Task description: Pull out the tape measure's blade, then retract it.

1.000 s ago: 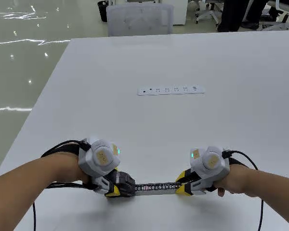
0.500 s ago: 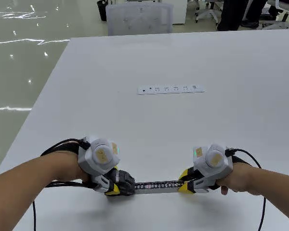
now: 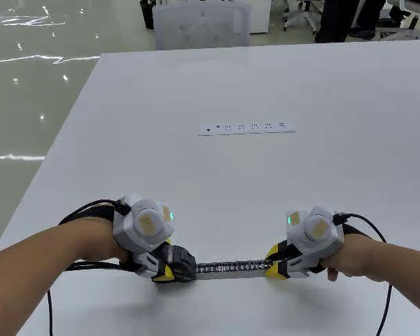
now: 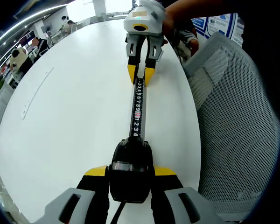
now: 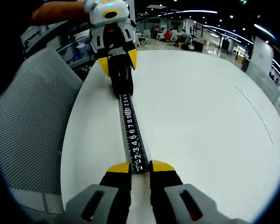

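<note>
On the table (image 3: 196, 175), left tongs (image 4: 130, 171) grip the tape measure (image 3: 180, 264), right tongs (image 5: 139, 166) its blade (image 5: 130, 130).

a wide white table (image 3: 280, 77) with a smooth matte top. a white power strip (image 3: 246, 128) lies flat near its middle, long side running across. close to the near edge the black tape measure (image 3: 176, 263) sits on the top, its blade (image 3: 231, 267) drawn out flat to the right, well apart from the power strip.
</note>
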